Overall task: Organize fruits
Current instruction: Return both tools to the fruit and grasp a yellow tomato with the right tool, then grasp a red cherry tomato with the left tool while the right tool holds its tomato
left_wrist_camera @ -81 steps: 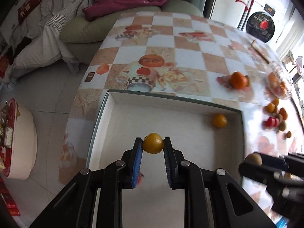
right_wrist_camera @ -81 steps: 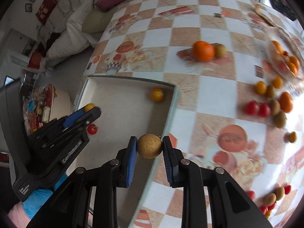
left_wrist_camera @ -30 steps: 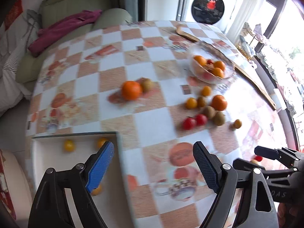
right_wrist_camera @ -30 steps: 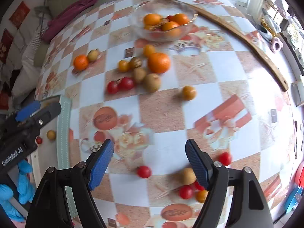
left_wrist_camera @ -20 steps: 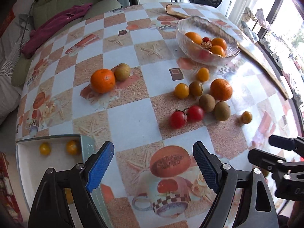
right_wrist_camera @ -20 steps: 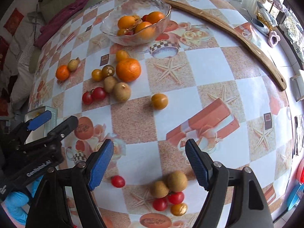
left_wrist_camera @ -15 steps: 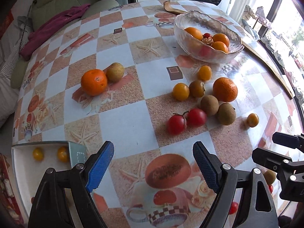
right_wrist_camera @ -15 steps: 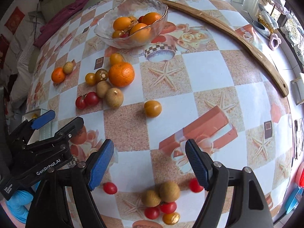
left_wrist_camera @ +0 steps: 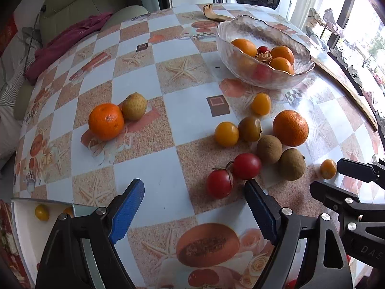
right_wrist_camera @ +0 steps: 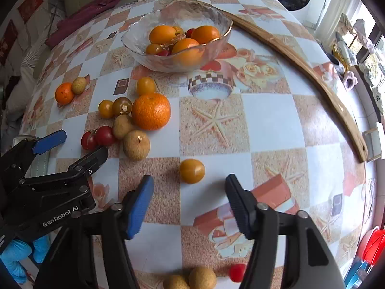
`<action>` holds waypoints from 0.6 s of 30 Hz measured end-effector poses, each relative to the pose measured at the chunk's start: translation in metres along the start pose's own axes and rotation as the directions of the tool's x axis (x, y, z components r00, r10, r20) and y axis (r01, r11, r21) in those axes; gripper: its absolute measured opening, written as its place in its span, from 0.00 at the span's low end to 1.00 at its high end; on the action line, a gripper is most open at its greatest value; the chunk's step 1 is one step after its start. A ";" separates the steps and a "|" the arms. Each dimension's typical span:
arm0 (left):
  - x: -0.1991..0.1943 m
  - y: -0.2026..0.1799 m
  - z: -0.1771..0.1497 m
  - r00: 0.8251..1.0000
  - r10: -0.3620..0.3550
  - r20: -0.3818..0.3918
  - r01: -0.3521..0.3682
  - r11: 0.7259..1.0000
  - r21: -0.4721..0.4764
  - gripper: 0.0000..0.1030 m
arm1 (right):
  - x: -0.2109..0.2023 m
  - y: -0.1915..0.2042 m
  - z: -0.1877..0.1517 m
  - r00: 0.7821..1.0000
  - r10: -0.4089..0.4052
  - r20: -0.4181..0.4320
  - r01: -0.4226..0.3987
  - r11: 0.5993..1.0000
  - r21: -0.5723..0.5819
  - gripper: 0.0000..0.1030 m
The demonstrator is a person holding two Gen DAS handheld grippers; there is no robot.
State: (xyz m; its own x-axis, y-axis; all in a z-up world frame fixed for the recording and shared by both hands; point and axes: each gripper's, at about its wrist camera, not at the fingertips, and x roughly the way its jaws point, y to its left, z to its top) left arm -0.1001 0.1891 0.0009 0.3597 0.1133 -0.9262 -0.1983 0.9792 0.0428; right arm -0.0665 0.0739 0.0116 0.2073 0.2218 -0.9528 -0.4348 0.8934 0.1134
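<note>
Since the earlier frames both grippers have let go of their fruit and left the white box [left_wrist_camera: 22, 226], now low at the left gripper's [left_wrist_camera: 194, 203] left, mostly cut off. The left gripper gapes wide, two red tomatoes [left_wrist_camera: 232, 174] just ahead. The right gripper [right_wrist_camera: 189, 193] is equally wide, a yellow tomato [right_wrist_camera: 191, 171] just beyond its fingertips. Longans [right_wrist_camera: 190, 279] behind it are partly cropped.

Left hand-held gripper [left_wrist_camera: 194, 207] and right hand-held gripper [right_wrist_camera: 189, 198] both hover with jaws spread wide, holding nothing
</note>
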 end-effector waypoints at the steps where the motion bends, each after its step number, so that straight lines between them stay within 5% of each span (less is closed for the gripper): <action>1: 0.000 -0.001 0.001 1.000 0.001 0.002 -0.001 1.000 0.002 0.84 | 0.001 0.001 0.002 1.000 -0.006 0.003 0.007 1.000 -0.005 0.55; 3: 0.001 -0.002 0.002 1.000 -0.003 0.003 0.003 1.000 0.003 0.82 | 0.001 0.002 0.004 1.000 -0.017 0.009 0.017 1.000 -0.010 0.48; 7: -0.002 -0.007 0.003 0.999 -0.047 -0.002 0.047 0.999 0.009 0.59 | 0.001 0.000 0.008 1.000 -0.019 0.010 0.020 1.000 -0.008 0.23; 11: -0.006 -0.016 0.003 0.998 -0.067 0.000 0.067 0.998 0.019 0.32 | 0.002 -0.003 0.008 1.000 0.007 0.004 -0.007 1.000 0.014 0.23; 18: -0.012 -0.009 0.002 0.993 -0.121 -0.013 0.120 0.992 -0.038 0.26 | -0.005 -0.016 0.001 0.998 0.058 0.005 -0.058 0.996 0.069 0.23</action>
State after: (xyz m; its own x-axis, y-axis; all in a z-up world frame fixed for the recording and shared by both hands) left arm -0.1010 0.1791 0.0126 0.3694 -0.0081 -0.9292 -0.1882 0.9786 -0.0833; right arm -0.0599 0.0587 0.0150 0.1863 0.2750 -0.9432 -0.3842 0.9040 0.1876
